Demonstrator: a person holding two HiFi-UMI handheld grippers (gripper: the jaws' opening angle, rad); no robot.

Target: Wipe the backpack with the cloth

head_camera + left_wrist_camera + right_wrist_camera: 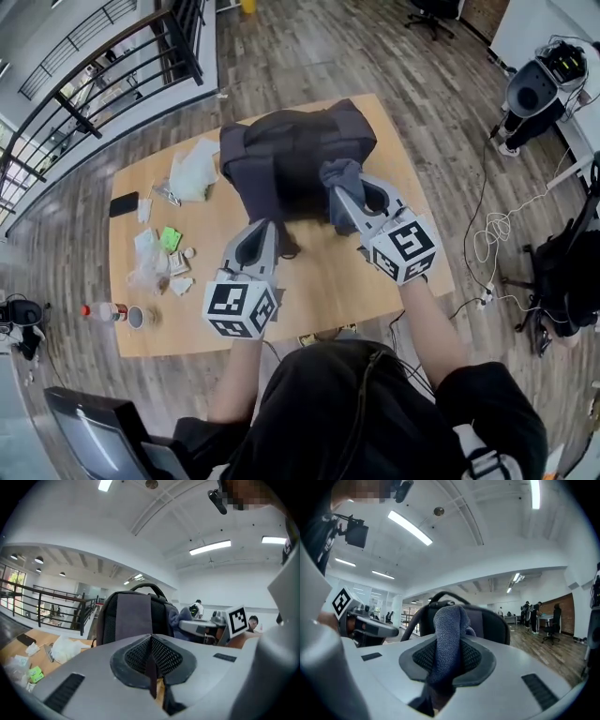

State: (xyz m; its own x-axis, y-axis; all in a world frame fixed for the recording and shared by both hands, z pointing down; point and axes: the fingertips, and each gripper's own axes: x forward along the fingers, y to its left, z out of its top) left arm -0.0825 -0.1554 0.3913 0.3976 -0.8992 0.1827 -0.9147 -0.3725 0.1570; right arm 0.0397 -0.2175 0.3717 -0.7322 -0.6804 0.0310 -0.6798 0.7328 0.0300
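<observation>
While the person stands at the near edge of the wooden worktop [314, 298], both grippers point at the backpack [295, 155]. The backpack is dark, standing upright at the centre of the head view, toward the worktop's far side, with its carry handle on top.

Right gripper [359, 199]: fingers clamped on a blue-grey cloth [449, 634]. The cloth bunches up out of the grip, and in the head view it lies against the backpack's right-hand lower part. Contact looks likely, but I cannot confirm pressure.

Left gripper [267, 232]: fingers closed, with a thin dark strap [151, 667] pinched between the pads. It sits low at the backpack's near side, just left of the right gripper. Whether the strap belongs to the backpack cannot be made out.

Clutter at left of the head view, all well apart from the backpack:
- crumpled white plastic [194, 171]
- black phone [123, 203] near the worktop's left edge
- small green packet [170, 238] among scraps of paper
- bottle lying on its side [101, 310] at the lower left corner

A dark railing [103, 75] crosses the upper left.
</observation>
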